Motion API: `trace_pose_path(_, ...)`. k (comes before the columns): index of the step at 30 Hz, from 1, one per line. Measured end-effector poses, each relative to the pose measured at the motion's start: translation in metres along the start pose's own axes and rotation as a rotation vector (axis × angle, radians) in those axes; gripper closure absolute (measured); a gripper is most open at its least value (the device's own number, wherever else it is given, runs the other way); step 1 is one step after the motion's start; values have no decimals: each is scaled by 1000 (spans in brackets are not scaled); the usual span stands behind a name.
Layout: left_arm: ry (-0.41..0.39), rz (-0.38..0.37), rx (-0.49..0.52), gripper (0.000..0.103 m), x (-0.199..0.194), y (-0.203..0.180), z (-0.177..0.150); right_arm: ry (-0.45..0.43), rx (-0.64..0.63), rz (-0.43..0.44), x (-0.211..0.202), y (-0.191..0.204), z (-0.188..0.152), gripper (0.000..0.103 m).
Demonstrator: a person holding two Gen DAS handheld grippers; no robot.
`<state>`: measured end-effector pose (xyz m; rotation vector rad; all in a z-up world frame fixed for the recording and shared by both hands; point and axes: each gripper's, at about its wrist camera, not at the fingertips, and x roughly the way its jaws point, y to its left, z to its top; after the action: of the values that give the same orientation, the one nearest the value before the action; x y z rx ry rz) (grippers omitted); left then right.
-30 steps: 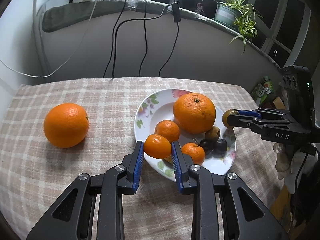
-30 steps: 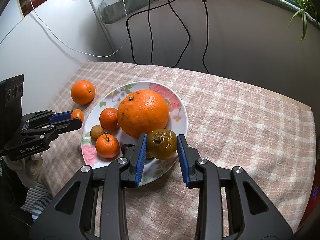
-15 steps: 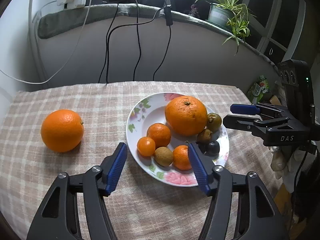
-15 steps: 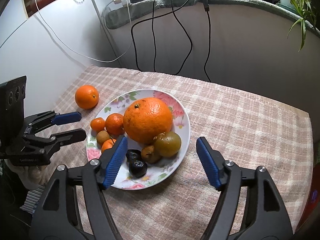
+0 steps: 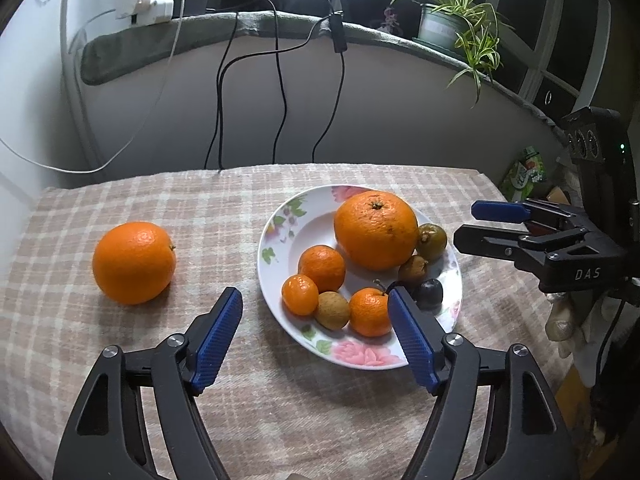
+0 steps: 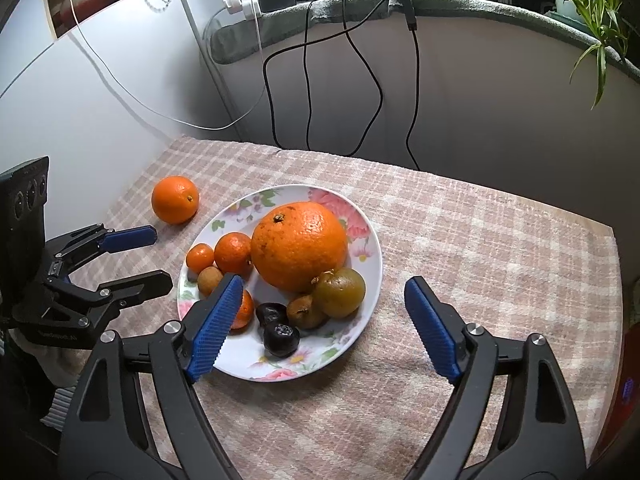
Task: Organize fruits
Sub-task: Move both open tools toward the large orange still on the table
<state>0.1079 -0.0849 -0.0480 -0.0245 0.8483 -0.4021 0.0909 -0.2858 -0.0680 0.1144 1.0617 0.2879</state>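
Note:
A floral white plate [image 5: 280, 248] [image 6: 368, 248] holds a big orange [image 5: 376, 230] [image 6: 300, 246], several small tangerines, brown and green-brown fruits and dark plums. A green-brown fruit [image 6: 340, 292] lies by the big orange. A second orange [image 5: 134, 262] [image 6: 175, 199] sits on the cloth left of the plate. My left gripper [image 5: 316, 322] is open and empty at the plate's near left rim. My right gripper [image 6: 324, 322] is open and empty at the plate's near right rim.
The table has a checked beige cloth [image 5: 200, 208]. Cables [image 5: 280, 100] hang down the wall behind. A spider plant [image 5: 460, 28] stands on the ledge at the back right. A white wall [image 6: 80, 120] borders the table's left side.
Both grippers opened and pulled back from the plate. The small tangerine from my left gripper and the green-brown fruit from my right now lie on the plate.

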Motion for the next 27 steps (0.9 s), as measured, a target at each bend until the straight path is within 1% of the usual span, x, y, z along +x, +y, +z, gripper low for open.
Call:
trace_pose_path(4,-4,13,5,27,-2,-1,0,-3,3,5,-1,3,1,17)
trace_pose_path(6,-9,19,7,24,-4,0,-1,-6,1,5,-2,5,2,17)
trace_pose_path(7,-12,21,8,23,-5,0,-1,-7,1,5,-3,6,3,17)
trace_pose_path(27,-36,52,-3,23,-13,17,-5,-21,-38,28,5,36,19,17)
